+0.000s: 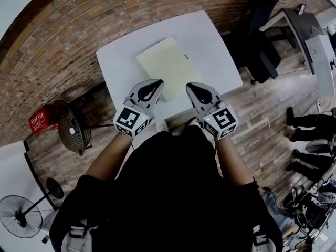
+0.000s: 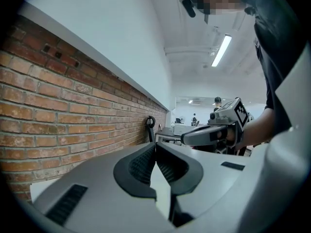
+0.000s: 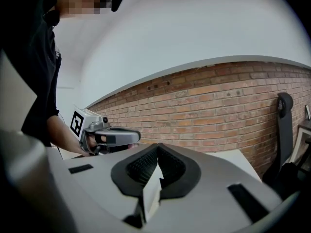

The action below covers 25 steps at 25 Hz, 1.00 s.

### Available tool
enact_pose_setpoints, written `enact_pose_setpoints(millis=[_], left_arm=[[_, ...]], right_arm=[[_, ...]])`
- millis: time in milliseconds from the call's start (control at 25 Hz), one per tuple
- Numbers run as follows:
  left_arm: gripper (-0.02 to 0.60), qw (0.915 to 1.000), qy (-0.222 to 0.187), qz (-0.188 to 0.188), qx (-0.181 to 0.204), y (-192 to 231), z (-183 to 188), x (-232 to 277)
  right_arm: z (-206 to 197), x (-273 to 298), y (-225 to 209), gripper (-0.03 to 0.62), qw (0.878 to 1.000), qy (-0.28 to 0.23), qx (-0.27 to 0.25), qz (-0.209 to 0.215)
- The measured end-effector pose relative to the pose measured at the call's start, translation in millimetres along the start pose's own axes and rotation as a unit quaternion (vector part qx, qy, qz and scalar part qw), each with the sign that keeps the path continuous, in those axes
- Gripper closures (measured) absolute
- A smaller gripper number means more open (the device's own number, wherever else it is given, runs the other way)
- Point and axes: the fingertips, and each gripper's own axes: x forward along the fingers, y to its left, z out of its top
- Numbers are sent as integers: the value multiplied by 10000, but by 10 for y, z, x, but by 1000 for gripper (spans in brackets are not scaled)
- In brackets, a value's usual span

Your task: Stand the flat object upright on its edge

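Note:
A flat pale yellow-green book (image 1: 169,66) lies on the white table (image 1: 121,62) in the head view. My left gripper (image 1: 155,83) hovers near the book's front left edge, its tips together and holding nothing. My right gripper (image 1: 190,86) hangs at the book's front right corner, likewise shut and empty. In the left gripper view the left gripper (image 2: 155,145) points level across the room, with the right gripper (image 2: 187,139) beyond it. In the right gripper view the right gripper (image 3: 158,148) faces the brick wall, with the left gripper (image 3: 136,136) beside it. The book is hidden in both gripper views.
A black office chair (image 1: 262,41) and a dark desk (image 1: 294,22) stand right of the table. A red box (image 1: 42,121) and a mesh basket (image 1: 73,133) sit on the floor at left. A fan (image 1: 23,214) stands at lower left. People's feet (image 1: 304,125) show at right.

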Motion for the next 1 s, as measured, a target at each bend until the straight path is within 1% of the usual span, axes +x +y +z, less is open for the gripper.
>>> enact_pose_setpoints(millis=[120,240,400,520,600,720,840,1000], left_arm=[[561,9995,120,275,-140,167,-109,79],[561,9969,208,670,-351,368,-189,180],[561,9895,277,1242,-686,607,-261,284],[561,9816,407,1557,-1023,777,-386,383],[561,9739,538,1725,-1375,897,-535,446],[561,9579,718,2114,-1806,1067,-775,466],[560,9423,912,2479,-2058,1204,-990,436],[560,9247,1135,2735,-2391,1302,-1250,459]], right_arm=[[-28,149,-205,583,9997,152,85,146],[-48,326,-457,580,9989,249,151,360],[-115,552,-730,578,9958,527,136,733],[-227,716,-951,575,9921,809,133,950],[-324,828,-1099,572,9892,1005,168,1051],[-497,1016,-1284,565,9833,1333,209,1222],[-685,1206,-1415,556,9759,1674,240,1377],[-957,1394,-1571,540,9651,2136,259,1494]])
